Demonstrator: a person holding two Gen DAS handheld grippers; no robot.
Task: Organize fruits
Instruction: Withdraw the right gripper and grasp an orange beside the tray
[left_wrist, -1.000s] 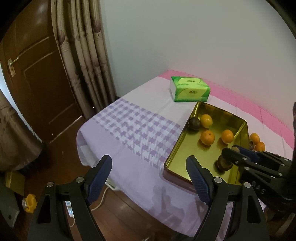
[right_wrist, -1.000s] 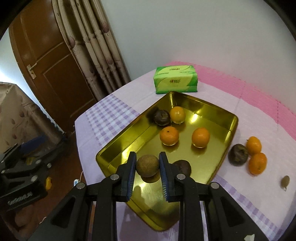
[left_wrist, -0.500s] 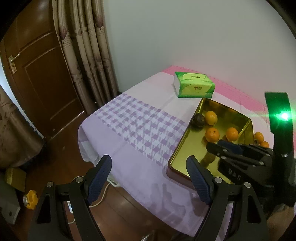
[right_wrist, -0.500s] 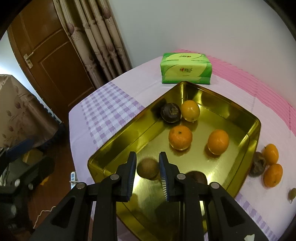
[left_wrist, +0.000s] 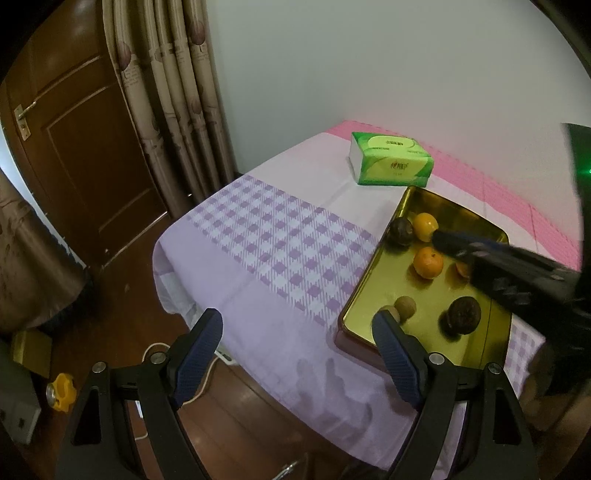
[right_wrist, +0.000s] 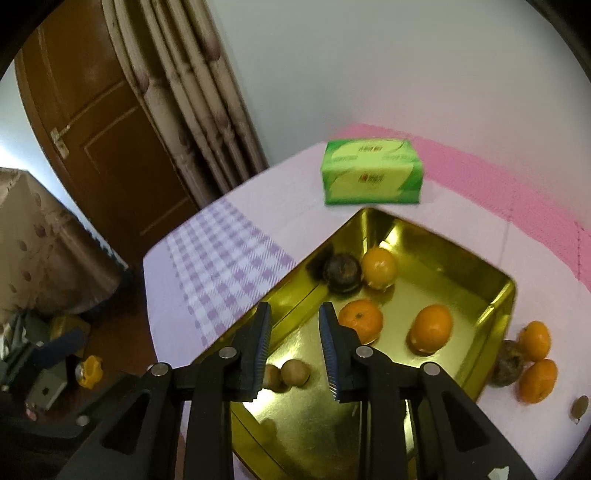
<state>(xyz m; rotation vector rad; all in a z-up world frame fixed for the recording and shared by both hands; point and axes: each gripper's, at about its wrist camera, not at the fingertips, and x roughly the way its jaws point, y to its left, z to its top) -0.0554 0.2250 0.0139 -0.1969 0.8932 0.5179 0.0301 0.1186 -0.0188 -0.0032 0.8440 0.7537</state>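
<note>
A gold tray (right_wrist: 506, 295) (left_wrist: 356, 295) on the table holds three oranges (right_wrist: 361, 320), a dark fruit (right_wrist: 342, 272) at its far corner and a small brown fruit (right_wrist: 295, 373) (left_wrist: 405, 307) near its front edge. Another dark fruit (left_wrist: 461, 315) in the tray shows only in the left wrist view. My right gripper (right_wrist: 293, 341) is open and empty, raised above the small brown fruit. My left gripper (left_wrist: 297, 354) is open and empty, off the table's front edge. Two oranges (right_wrist: 537, 374), a dark fruit (right_wrist: 509, 363) and a small brown fruit (right_wrist: 580, 406) lie right of the tray.
A green tissue box (right_wrist: 372, 177) (left_wrist: 391, 164) stands behind the tray. The tablecloth (left_wrist: 277, 236) is purple check and pink. A wooden door (left_wrist: 74, 147) and curtains (left_wrist: 170, 85) stand at the left. A cable and a yellow object (left_wrist: 61, 392) lie on the floor.
My right gripper has let go of the small brown fruit, which now lies in the tray, and has risen and opened. The left gripper has drawn back a little.
</note>
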